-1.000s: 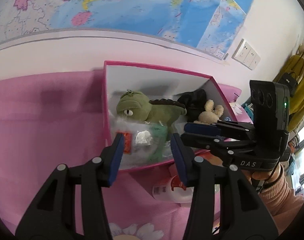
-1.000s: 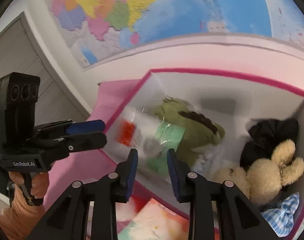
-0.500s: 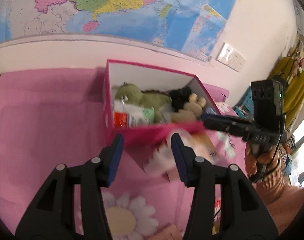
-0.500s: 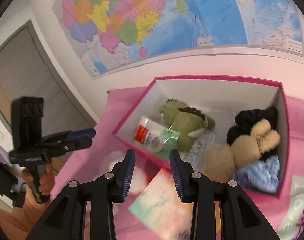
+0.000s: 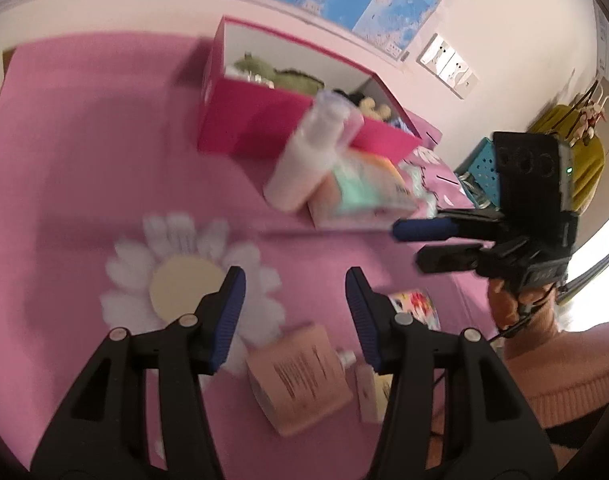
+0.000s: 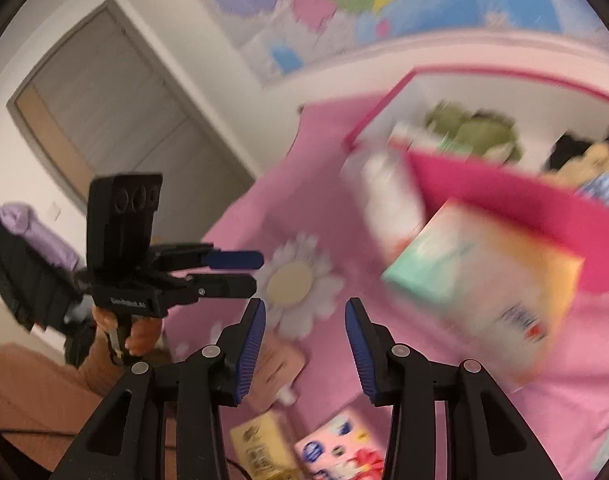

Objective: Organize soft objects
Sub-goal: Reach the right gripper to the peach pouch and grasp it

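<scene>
Plush toys (image 5: 288, 76) already fill the pink box (image 5: 264, 120) at 12 o'clock, while left gripper (image 5: 296, 316) and right gripper (image 6: 304, 344), jaws just widening and empty, hover above packets (image 5: 300, 380) left on the pink cloth (image 5: 84, 160) at 6 o'clock.

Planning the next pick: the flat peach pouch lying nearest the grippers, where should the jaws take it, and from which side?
Judging by its pose, take the peach pouch across its narrow width, mid-body, from above. It lies flat on the pink cloth, its small cap pointing right. Left gripper is open and nearest.
</scene>
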